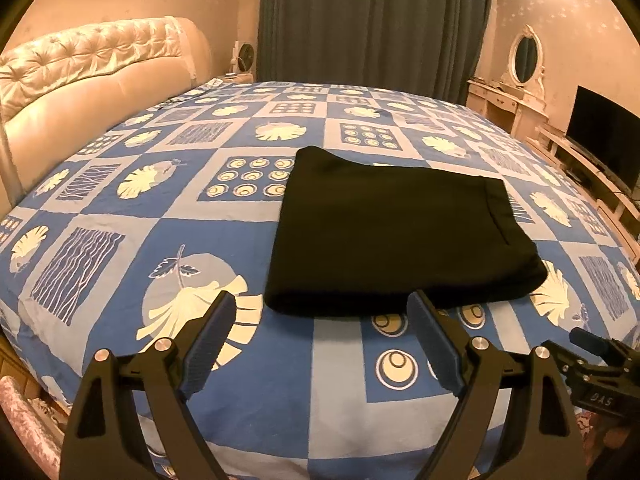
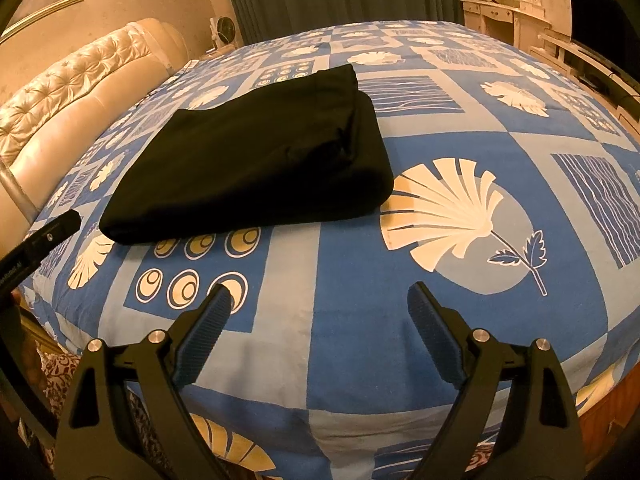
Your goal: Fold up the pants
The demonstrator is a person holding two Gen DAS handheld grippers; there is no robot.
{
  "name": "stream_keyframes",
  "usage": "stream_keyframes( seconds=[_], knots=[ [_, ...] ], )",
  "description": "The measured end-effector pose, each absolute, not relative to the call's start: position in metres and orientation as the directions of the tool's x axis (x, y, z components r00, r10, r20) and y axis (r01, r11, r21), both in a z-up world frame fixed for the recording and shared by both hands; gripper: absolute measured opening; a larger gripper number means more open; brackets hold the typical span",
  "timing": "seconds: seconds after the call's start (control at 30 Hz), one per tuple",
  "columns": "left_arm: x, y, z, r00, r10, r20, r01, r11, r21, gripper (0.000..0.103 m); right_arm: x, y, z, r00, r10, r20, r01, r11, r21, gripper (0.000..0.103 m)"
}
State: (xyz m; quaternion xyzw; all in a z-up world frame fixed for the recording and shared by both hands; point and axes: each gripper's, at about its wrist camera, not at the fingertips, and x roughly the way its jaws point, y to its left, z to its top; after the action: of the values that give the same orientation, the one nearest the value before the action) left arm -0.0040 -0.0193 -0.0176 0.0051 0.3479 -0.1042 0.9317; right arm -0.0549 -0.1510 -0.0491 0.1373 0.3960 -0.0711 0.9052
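Observation:
Black pants (image 1: pixel 384 232) lie folded into a flat rectangle on the blue patterned bed cover (image 1: pixel 160 208). They also show in the right wrist view (image 2: pixel 256 160), up and to the left. My left gripper (image 1: pixel 322 300) is open and empty, its fingertips just short of the pants' near edge. My right gripper (image 2: pixel 320 294) is open and empty over the bare cover, well short of the pants and to their right. The right gripper's body shows at the right edge of the left wrist view (image 1: pixel 600 376).
A cream tufted headboard (image 1: pixel 92 80) runs along the left. Dark curtains (image 1: pixel 372 20) hang behind the bed. A dressing table with an oval mirror (image 1: pixel 524 60) and a TV (image 1: pixel 604 136) on a low unit stand at the right.

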Motion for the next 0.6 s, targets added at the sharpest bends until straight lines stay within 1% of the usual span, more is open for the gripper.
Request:
stream_keyframes(
  seconds=[0.1, 0.23, 0.27, 0.3, 0.37, 0.4, 0.5, 0.6],
  knots=[
    [-0.004, -0.020, -0.016, 0.735, -0.204, -0.647, 0.204, 0.976, -0.077, 0.086, -0.055, -0.151, -0.049, 0.676, -0.019, -0.736, 0.238, 0.952, 0.194, 0.090],
    [-0.001, -0.026, -0.015, 0.716, -0.184, -0.674, 0.199, 0.978, -0.055, 0.086, -0.055, -0.151, -0.049, 0.676, -0.017, -0.736, 0.238, 0.951, 0.196, 0.090],
    [-0.002, -0.026, -0.014, 0.720, -0.183, -0.669, 0.196, 0.979, -0.056, 0.086, -0.055, -0.152, -0.049, 0.676, -0.018, -0.737, 0.239, 0.951, 0.196, 0.090],
    [-0.003, -0.027, -0.013, 0.734, -0.170, -0.657, 0.185, 0.982, -0.048, 0.086, -0.055, -0.152, -0.050, 0.676, -0.017, -0.737, 0.240, 0.950, 0.198, 0.090],
    [-0.008, -0.029, -0.006, 0.803, -0.089, -0.590, 0.120, 0.993, 0.013, 0.086, -0.056, -0.150, -0.052, 0.673, -0.016, -0.739, 0.242, 0.950, 0.199, 0.090],
    [-0.006, -0.031, -0.005, 0.810, -0.073, -0.582, 0.112, 0.993, 0.031, 0.086, -0.056, -0.151, -0.052, 0.672, -0.017, -0.741, 0.243, 0.949, 0.200, 0.090],
    [0.003, -0.034, -0.002, 0.807, -0.084, -0.585, 0.127, 0.991, 0.033, 0.086, -0.057, -0.155, -0.054, 0.668, -0.002, -0.744, 0.246, 0.944, 0.219, 0.090],
    [0.024, -0.029, -0.003, 0.791, -0.118, -0.601, 0.189, 0.980, 0.056, 0.086, -0.053, -0.173, -0.044, 0.692, 0.022, -0.722, 0.238, 0.937, 0.257, 0.090]
  ],
)
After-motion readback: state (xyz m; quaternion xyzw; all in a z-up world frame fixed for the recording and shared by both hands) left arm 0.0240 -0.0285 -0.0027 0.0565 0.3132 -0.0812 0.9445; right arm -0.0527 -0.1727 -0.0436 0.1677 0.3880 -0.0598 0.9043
